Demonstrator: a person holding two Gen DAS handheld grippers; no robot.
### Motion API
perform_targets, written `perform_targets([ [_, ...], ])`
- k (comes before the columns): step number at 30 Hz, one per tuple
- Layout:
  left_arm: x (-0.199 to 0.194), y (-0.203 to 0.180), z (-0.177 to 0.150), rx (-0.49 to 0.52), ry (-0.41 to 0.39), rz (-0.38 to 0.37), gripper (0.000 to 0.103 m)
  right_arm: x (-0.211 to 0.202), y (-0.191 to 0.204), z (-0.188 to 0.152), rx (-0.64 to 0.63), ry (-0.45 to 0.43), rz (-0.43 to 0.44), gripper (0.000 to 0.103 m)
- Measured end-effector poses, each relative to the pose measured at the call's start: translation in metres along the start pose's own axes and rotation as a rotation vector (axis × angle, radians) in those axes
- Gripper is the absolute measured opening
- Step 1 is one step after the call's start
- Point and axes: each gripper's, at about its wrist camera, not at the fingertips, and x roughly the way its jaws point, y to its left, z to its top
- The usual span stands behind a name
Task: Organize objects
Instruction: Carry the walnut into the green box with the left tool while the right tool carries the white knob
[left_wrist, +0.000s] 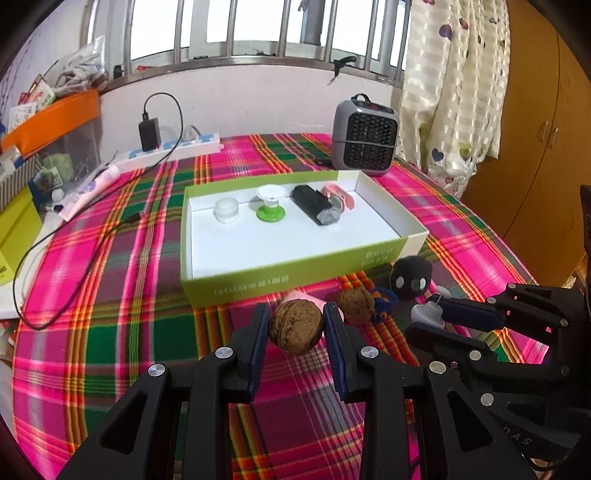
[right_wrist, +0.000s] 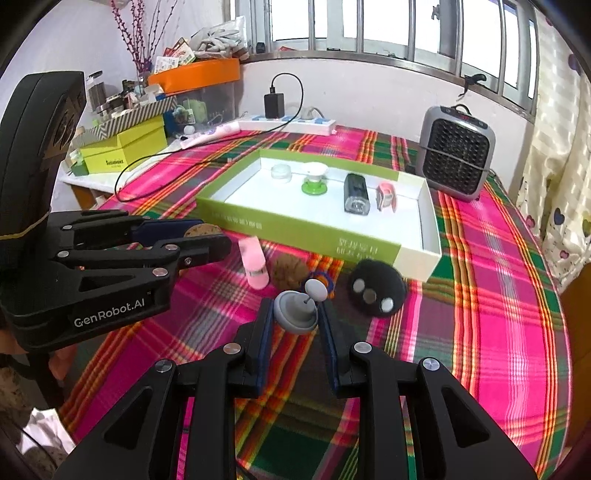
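My left gripper (left_wrist: 295, 325) is shut on a brown walnut (left_wrist: 295, 326) and holds it above the plaid cloth, in front of the green-and-white box (left_wrist: 295, 282). My right gripper (right_wrist: 295, 314) is shut on a grey round piece with a white knob (right_wrist: 295, 312). On the cloth lie a second walnut (right_wrist: 290, 271), a pink bottle (right_wrist: 254, 263), a blue-orange ring (right_wrist: 325, 278) and a black plush (right_wrist: 376, 288). In the box stand a white jar (left_wrist: 227, 209), a green-footed cup (left_wrist: 271, 205), a black cylinder (left_wrist: 317, 206) and a pink tape holder (left_wrist: 340, 195).
A grey fan heater (left_wrist: 364, 136) stands behind the box at the right. A power strip with charger (left_wrist: 173, 146) and a black cable (left_wrist: 92, 236) lie at the back left. Boxes and an orange bin (right_wrist: 195, 75) crowd the left shelf. A curtain (left_wrist: 454, 92) hangs at right.
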Motion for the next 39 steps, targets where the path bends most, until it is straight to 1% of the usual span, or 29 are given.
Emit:
perform_targets([
  [7,0.000,0.009,0.014,-0.013,-0.020,0.019,0.028,0.003,-0.002,0.021,-0.017,-0.009,0.002,0.025],
  [19,0.011,0.026,0.036,-0.026,-0.034,0.037,0.028,0.018,-0.013,0.060,0.009,-0.016,0.018,0.025],
  [27,0.030,0.040,0.042,-0.050,-0.011,0.050,0.028,0.044,-0.014,0.083,-0.016,0.011,0.031,0.025],
  [33,0.041,0.047,0.044,-0.066,0.000,0.061,0.028,0.071,-0.017,0.096,-0.027,0.062,0.033,0.025],
  [39,0.057,0.049,0.046,-0.053,0.031,0.061,0.028,0.095,-0.025,0.103,-0.017,0.107,0.051,0.025],
])
